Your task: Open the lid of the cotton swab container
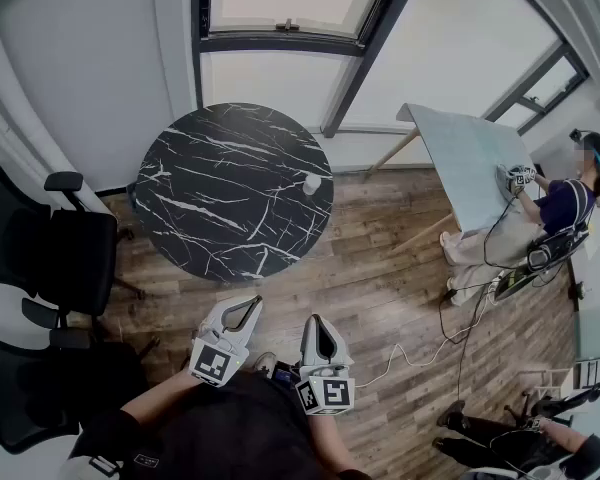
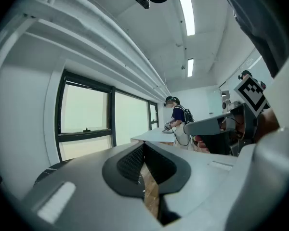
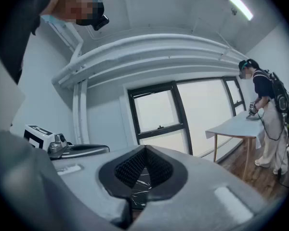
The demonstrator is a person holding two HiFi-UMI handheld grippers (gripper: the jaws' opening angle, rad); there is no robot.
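A small white cotton swab container (image 1: 312, 183) stands near the right edge of the round black marble table (image 1: 220, 198). Both grippers are held close to my body, well short of the table. My left gripper (image 1: 242, 311) is shut with nothing between its jaws, and so is my right gripper (image 1: 316, 326). In the left gripper view the left gripper (image 2: 144, 146) points level at the windows. In the right gripper view the right gripper (image 3: 145, 150) shows a sliver of the marble table (image 3: 138, 186) through its jaw gap.
Black office chairs (image 1: 50, 258) stand at the left. At the right, a person (image 1: 550, 218) works at a pale tilted table (image 1: 470, 158). Cables (image 1: 450, 338) trail over the wooden floor. Windows (image 1: 280, 28) line the far wall.
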